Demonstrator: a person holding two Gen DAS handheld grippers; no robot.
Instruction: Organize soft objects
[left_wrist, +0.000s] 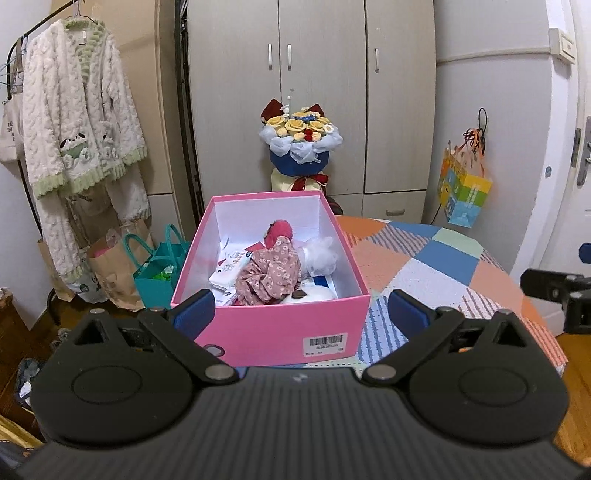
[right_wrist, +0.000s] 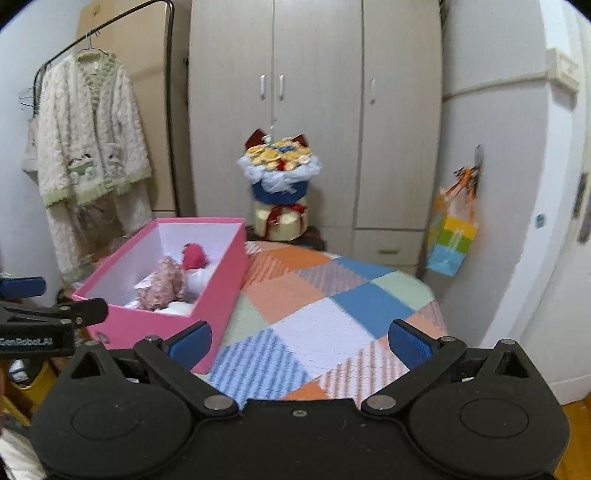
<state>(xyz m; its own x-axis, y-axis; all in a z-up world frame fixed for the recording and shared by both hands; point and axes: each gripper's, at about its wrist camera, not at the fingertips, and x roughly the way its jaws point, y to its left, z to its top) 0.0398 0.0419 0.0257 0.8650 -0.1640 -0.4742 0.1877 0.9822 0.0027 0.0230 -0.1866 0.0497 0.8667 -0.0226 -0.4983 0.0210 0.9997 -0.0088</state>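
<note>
- The left tool (left_wrist: 301, 314) has its blue-padded fingers spread wide and holds nothing; it hangs over the near end of a pink box (left_wrist: 273, 332).
- The right tool (right_wrist: 301, 341) is likewise spread wide with nothing between its fingers, and sits above the patchwork cloth (right_wrist: 325, 306) to the right of the box.
- The pink box stands open on the left part of the tabletop, on the patchwork cloth, with a barcode label (left_wrist: 325, 343) on its near wall.
- Inside the box lies a soft doll (left_wrist: 273, 266) in a floral pink dress with a deep pink head, stretched along the middle of the box.
- Just right of the doll is a white fluffy object (left_wrist: 321, 254), touching it; a rounded white item (left_wrist: 314, 295) lies at the near end.
- Left of the doll lie flat white packets (left_wrist: 231, 269) with print too small to read.
- From the right wrist view, the box (right_wrist: 218, 291) is left of centre and the doll (right_wrist: 162, 282) lies inside it.
- Beyond the tabletop a bouquet (left_wrist: 299, 144) of yellow flowers in blue wrap stands before a grey wardrobe (left_wrist: 321, 55).
- A fleecy cream robe (left_wrist: 77, 122) hangs on a rack at the left, with a teal bag (left_wrist: 159, 280) and paper bags on the floor below.
- A colourful gift bag (left_wrist: 463, 192) hangs at the right.
</note>
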